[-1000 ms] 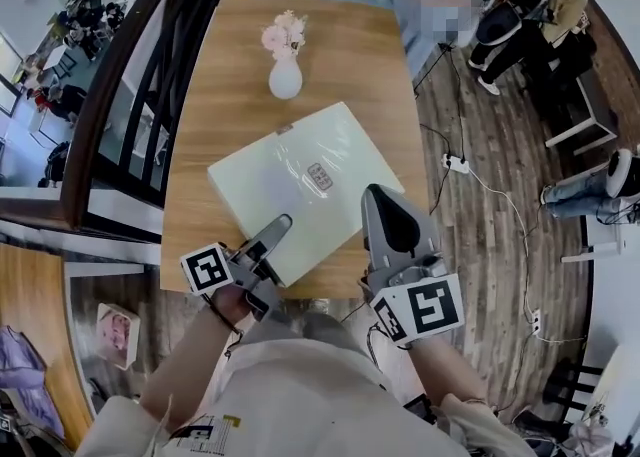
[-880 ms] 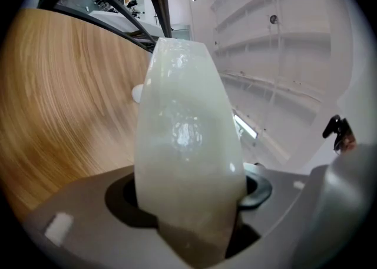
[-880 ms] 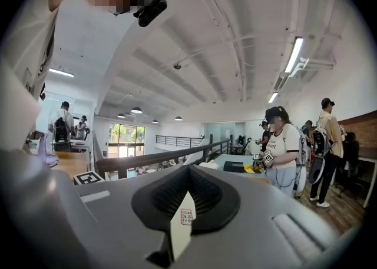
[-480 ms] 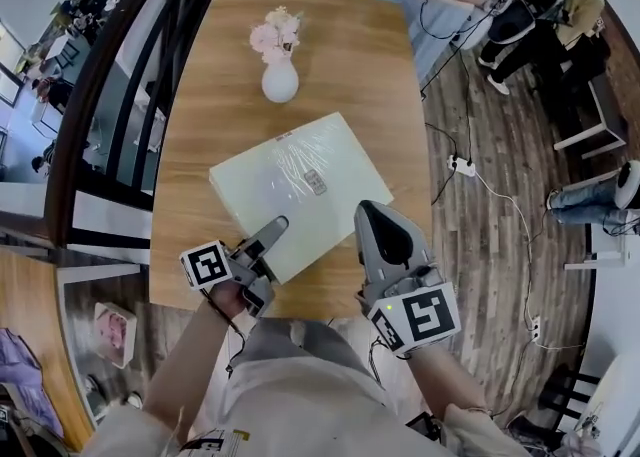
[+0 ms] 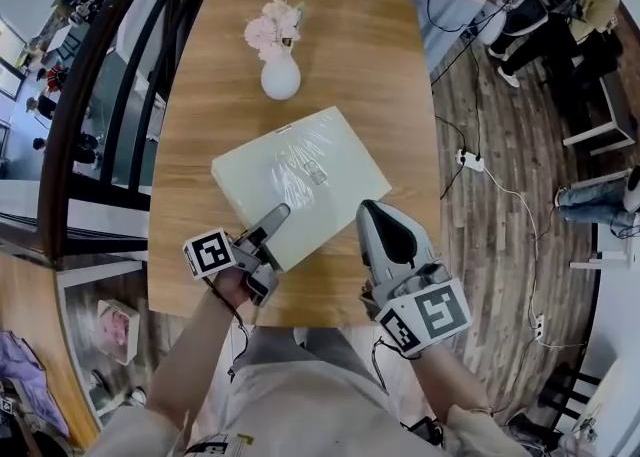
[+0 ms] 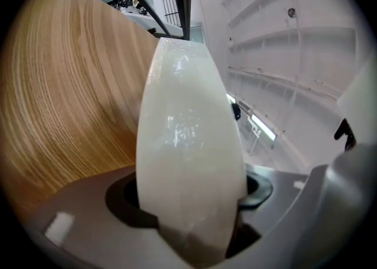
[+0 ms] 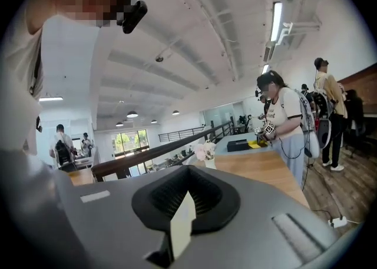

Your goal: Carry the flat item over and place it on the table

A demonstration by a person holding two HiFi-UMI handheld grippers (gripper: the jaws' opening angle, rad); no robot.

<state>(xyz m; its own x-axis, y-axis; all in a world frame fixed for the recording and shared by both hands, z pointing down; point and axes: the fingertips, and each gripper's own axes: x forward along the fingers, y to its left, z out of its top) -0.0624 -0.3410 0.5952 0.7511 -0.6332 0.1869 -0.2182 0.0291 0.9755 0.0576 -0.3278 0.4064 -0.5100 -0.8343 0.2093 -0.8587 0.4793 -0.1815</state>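
Head view looks down on the wooden table (image 5: 340, 55), and the flat item (image 5: 300, 175), a pale board under shiny plastic wrap, is over the near half of it, turned at an angle to the table edges; whether its underside already touches the wood I cannot tell. My left gripper (image 5: 276, 217) grasps the board at its near left edge, and my right gripper (image 5: 378, 220) grasps it at the near right edge; the two stand apart along that same side, close to the table's near border. Beyond the far corner of the board stands a white vase (image 5: 281, 77) with pink flowers (image 5: 270, 30), near the board but not touching it.

Left gripper view shows the board edge-on, standing tall between my jaws, which are clenched on its two faces; the wood grain of the table fills the left side. Right gripper view shows only a thin pale edge of the board caught between the black ribbed pads (image 7: 206, 194), so this tool also is closed on it; past it lie the table top and some people (image 7: 285, 120) standing at the far end.
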